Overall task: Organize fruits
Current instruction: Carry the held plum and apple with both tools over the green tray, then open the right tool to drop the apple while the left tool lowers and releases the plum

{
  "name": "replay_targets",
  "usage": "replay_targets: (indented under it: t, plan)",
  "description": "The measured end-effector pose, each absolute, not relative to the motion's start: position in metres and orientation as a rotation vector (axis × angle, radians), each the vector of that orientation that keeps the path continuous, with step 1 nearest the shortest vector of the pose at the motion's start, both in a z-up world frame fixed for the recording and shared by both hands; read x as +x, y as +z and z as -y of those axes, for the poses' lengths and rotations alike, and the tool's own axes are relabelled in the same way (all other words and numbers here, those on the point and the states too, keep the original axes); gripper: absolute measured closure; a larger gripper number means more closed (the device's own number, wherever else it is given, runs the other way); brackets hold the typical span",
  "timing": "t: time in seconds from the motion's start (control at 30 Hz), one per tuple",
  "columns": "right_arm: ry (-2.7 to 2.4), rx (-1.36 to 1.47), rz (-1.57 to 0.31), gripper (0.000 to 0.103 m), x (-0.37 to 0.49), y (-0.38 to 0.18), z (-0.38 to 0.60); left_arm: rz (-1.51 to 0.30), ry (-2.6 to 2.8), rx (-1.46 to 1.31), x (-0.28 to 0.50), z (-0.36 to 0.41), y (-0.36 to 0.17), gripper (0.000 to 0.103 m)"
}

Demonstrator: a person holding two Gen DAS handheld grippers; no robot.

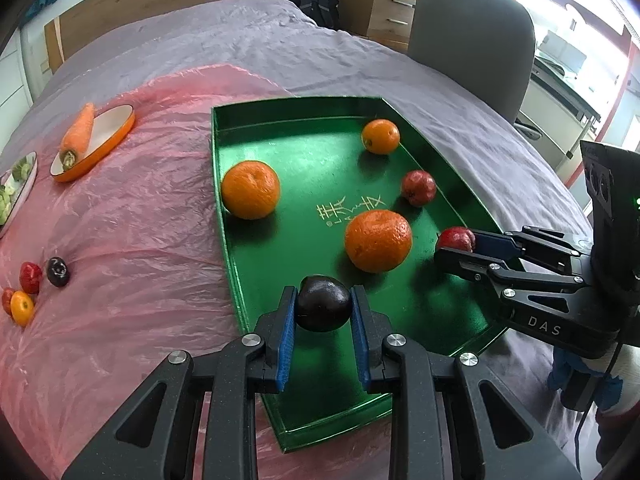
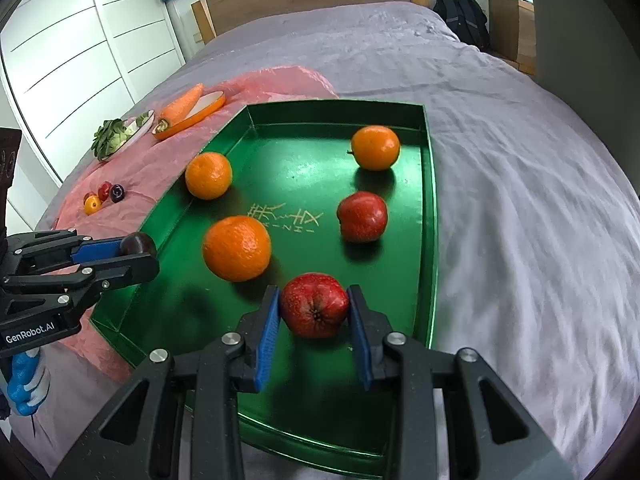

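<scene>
Clamping a dark purple plum, the left gripper hovers over the shiny green tray; the right gripper grips a speckled red apple (three oranges beyond).

Open lanes and blockers around the green tray

We see bare tray floor at its centre, among three oranges and a red apple by its right wall. The left gripper with a dark plum fills the near-left rim, and the right gripper with another apple fills the near-right. Left of the tray, the pink sheet lies open between the carrot dish and the small fruits.
</scene>
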State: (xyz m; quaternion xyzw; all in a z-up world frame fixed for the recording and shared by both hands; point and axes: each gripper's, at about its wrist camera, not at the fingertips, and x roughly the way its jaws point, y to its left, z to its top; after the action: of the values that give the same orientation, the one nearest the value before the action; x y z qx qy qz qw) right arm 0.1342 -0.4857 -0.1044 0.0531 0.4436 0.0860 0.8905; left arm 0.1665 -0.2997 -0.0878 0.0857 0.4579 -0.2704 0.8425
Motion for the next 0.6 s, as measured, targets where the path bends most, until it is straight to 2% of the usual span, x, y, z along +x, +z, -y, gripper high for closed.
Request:
replay_targets:
  t: [0.6]
  plan:
    - [0.180, 0.101, -0.922, 0.045, 0.132, -0.110, 0.485, -1.001, -0.571, 0.199, 0.167, 0.307, -0.106, 0.081]
